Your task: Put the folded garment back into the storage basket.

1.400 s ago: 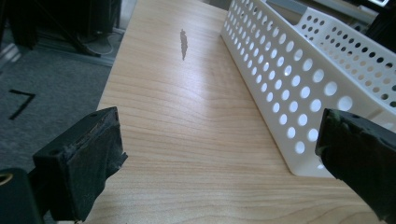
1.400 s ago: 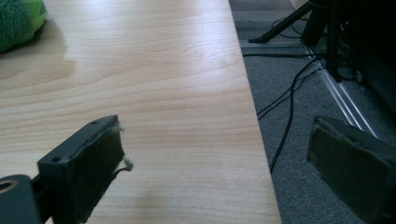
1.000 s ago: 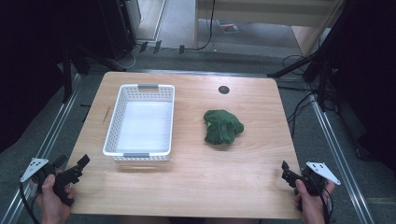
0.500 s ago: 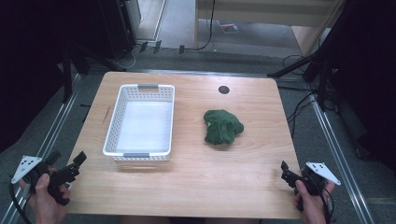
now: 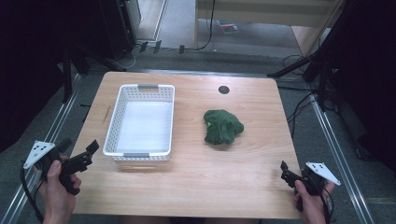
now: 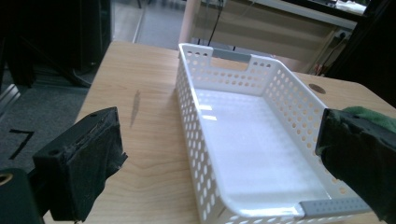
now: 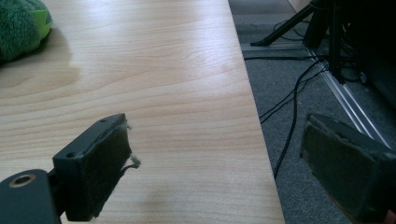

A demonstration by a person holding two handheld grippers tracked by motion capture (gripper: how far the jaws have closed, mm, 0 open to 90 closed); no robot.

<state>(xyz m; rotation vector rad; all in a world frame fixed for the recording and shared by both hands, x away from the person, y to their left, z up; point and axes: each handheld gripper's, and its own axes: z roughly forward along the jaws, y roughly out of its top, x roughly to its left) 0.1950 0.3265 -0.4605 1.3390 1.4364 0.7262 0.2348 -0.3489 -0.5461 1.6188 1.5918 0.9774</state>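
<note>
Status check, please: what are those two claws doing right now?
Left gripper open, empty, near white perforated plastic basket. Right gripper open, empty, table's right edge. Green plush toy untouched, path clear.

Above your side, the high view looks forward and down over the whole bench [image 5: 187,186]. Your left gripper view sits low, close to the white basket [image 6: 243,140]; both views share it.

left claw [image 5: 91,151] swung out left, then back toward the basket [image 5: 140,154].
</note>
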